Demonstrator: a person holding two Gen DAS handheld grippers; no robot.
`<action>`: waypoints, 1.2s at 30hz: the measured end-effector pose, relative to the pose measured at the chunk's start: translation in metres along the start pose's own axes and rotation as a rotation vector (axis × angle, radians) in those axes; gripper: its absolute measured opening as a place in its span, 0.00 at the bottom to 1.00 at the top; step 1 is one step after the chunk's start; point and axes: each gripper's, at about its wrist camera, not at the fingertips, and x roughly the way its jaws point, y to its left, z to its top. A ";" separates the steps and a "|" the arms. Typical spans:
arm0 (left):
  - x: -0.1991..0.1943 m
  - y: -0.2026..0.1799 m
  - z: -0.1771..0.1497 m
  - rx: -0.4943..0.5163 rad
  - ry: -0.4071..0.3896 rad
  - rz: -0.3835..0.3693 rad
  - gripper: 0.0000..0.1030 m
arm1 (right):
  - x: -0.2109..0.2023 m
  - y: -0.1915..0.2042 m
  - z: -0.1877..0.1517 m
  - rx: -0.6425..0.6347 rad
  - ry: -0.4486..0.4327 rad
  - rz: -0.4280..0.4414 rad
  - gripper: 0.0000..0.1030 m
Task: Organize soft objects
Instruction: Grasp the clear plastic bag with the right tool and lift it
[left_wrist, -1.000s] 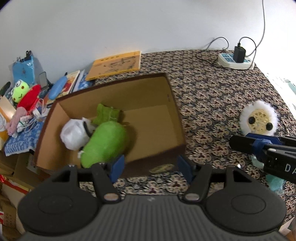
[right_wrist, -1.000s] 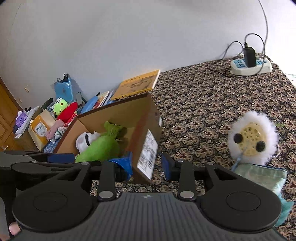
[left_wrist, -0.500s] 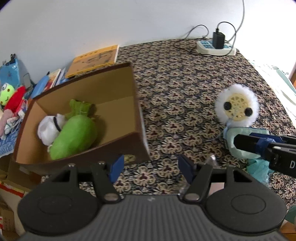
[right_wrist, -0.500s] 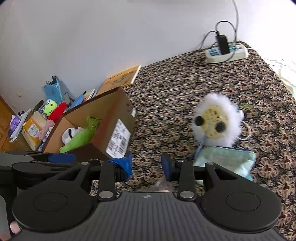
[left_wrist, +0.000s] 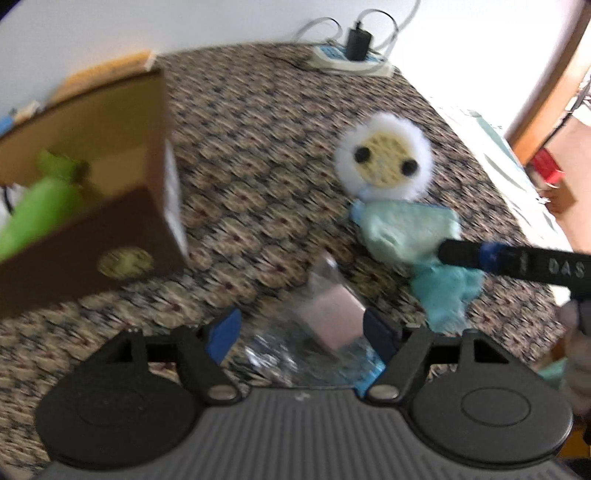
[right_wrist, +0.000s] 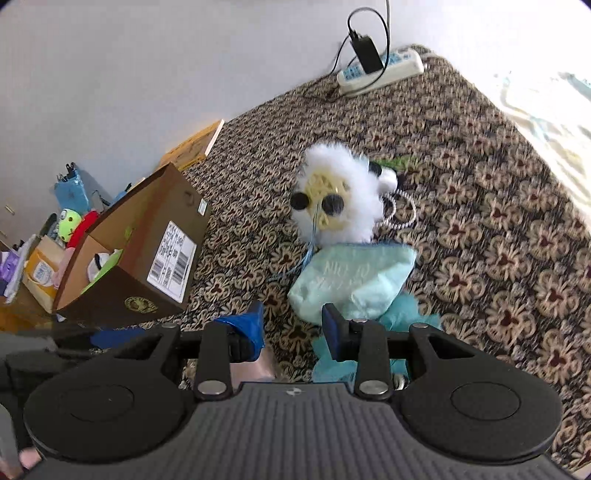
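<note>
much of the left wrist view was smeared by motion, so the cardboard box (left_wrist: 110, 206) at the left edge and the green plush (left_wrist: 33, 214) inside it were soft and cut off by the frame. a clear plastic packet with a pinkish card (left_wrist: 332, 317) lay between the fingers of the left gripper (left_wrist: 301, 332), its lower end hidden behind the gripper body; whether the pads touched it could not be told. those fingers stood wide and had just been opening further. the packet's long axis ran from lower right toward the upper middle of the frame.

in the right wrist view the fluffy white toy (right_wrist: 338, 201) lay at centre, its yellow face turned toward the camera, with a pale green pouch (right_wrist: 354, 284) just below it and touching it, long axis slanting from lower left to upper right. teal fabric (right_wrist: 402, 321) under the pouch was partly hidden by the right gripper (right_wrist: 291, 328), whose fingers stood part open over the patterned counter (right_wrist: 498, 240), gripping nothing.

compared with a second earlier, the box had slid from centre to the left edge of the left view, and the toy and pouch had come from the right edge toward the middle. the power strip (right_wrist: 380, 72) sat in the upper right.
</note>
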 end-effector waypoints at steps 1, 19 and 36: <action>0.003 -0.001 -0.004 0.000 0.007 -0.018 0.82 | 0.002 0.001 -0.001 -0.003 0.008 0.014 0.17; 0.033 0.021 -0.043 -0.136 0.075 -0.114 0.91 | 0.063 0.022 -0.018 -0.130 0.203 0.085 0.19; 0.055 -0.002 -0.021 -0.013 0.015 -0.066 0.63 | 0.069 0.017 -0.021 -0.115 0.202 0.105 0.21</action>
